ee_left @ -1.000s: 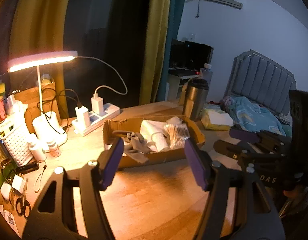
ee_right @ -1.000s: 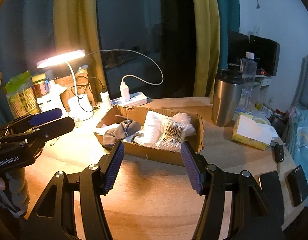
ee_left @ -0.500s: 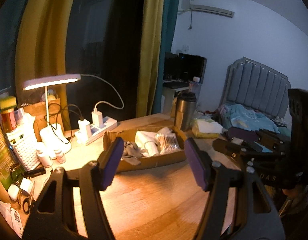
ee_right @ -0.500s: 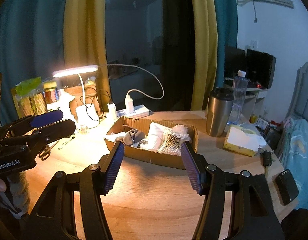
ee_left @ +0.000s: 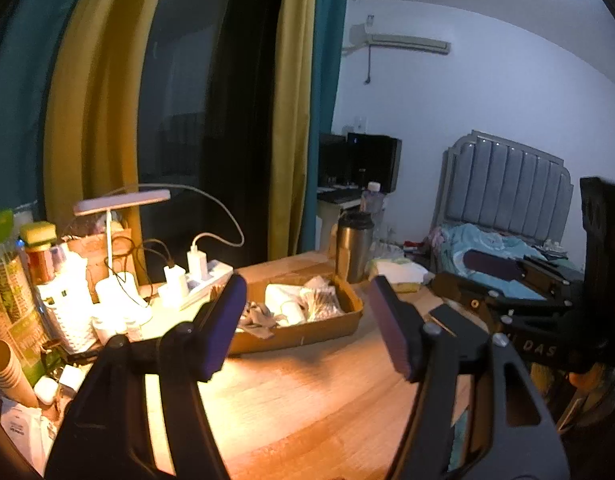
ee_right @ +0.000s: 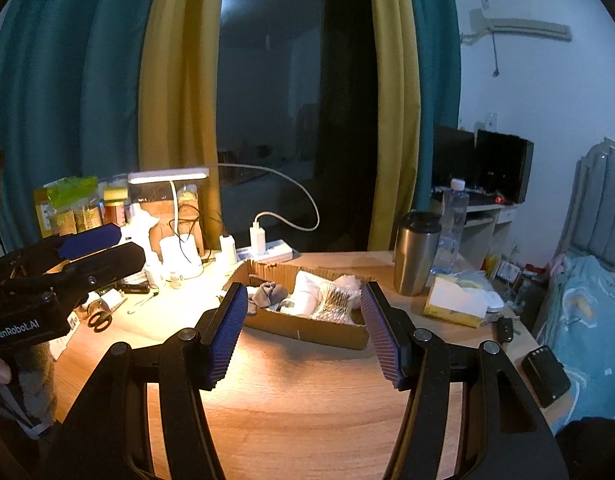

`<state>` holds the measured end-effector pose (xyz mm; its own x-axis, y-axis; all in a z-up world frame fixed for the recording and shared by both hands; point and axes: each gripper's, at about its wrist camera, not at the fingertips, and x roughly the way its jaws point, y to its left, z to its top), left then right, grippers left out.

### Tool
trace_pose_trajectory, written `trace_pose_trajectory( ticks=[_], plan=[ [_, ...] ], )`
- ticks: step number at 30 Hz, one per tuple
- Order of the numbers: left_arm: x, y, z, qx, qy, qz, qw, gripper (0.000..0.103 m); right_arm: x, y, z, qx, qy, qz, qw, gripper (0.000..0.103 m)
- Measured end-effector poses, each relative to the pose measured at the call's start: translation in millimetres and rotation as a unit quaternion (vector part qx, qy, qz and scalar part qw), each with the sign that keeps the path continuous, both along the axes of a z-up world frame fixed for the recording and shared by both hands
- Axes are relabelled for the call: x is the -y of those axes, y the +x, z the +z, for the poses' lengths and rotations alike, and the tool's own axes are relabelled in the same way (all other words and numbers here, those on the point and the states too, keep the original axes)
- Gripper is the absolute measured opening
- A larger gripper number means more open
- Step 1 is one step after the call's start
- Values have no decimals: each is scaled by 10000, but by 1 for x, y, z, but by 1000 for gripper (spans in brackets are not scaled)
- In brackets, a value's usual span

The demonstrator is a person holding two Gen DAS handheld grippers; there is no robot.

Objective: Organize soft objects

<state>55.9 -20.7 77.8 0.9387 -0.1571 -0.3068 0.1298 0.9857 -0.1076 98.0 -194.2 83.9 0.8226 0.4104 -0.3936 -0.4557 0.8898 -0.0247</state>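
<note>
At frame centre, we see the cardboard box holding socks; our left gripper and right gripper gape empty.

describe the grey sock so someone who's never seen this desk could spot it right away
Start at the shallow brown cardboard tray in the middle of the round wooden table. At its left end, the end nearer the lit white desk lamp, lies a crumpled grey sock. It is the tray's only dark soft item; its neighbours are white cloth and a clear packet of cotton swabs.
</note>
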Motion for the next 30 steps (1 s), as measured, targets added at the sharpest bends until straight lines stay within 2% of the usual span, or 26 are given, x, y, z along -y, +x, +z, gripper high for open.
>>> trace_pose_trajectory(
  ticks=[2, 3, 11, 12, 16, 25, 28, 30],
  plan=[
    [1, -10, 7, 109, 13, -15, 9999, 86, 2, -10, 6, 90, 19, -25, 10000, 62],
    [1, -15, 12, 185, 20, -13, 9998, 88, 3, -14, 9, 133, 24, -40, 9999, 62],
    [4, -39, 47, 592, 142, 130, 9981, 91, 12, -40, 46, 538, 50, -172, 9984, 65],
    [4, -40, 50, 599, 141, 178, 9979, 91, 13, -44, 50, 592, 63, -185, 9981, 69],
    [1, -41, 56, 570, 153, 393, 9975, 91, 20, -53, 63, 731, 146, -233, 9969, 70],
    [1, -41, 59, 641, 177, 454, 9968, 92, 25, -56, 69, 757, 182, -307, 9965, 71],
    [2, -40, 59, 672, 171, 488, 9964, 98, 25, -57, 69, 745, 165, -309, 9966, 71],
    [1, -39, 58, 695, 146, 506, 9962, 99, 26, -56, 69, 738, 165, -317, 9966, 71]
  ],
)
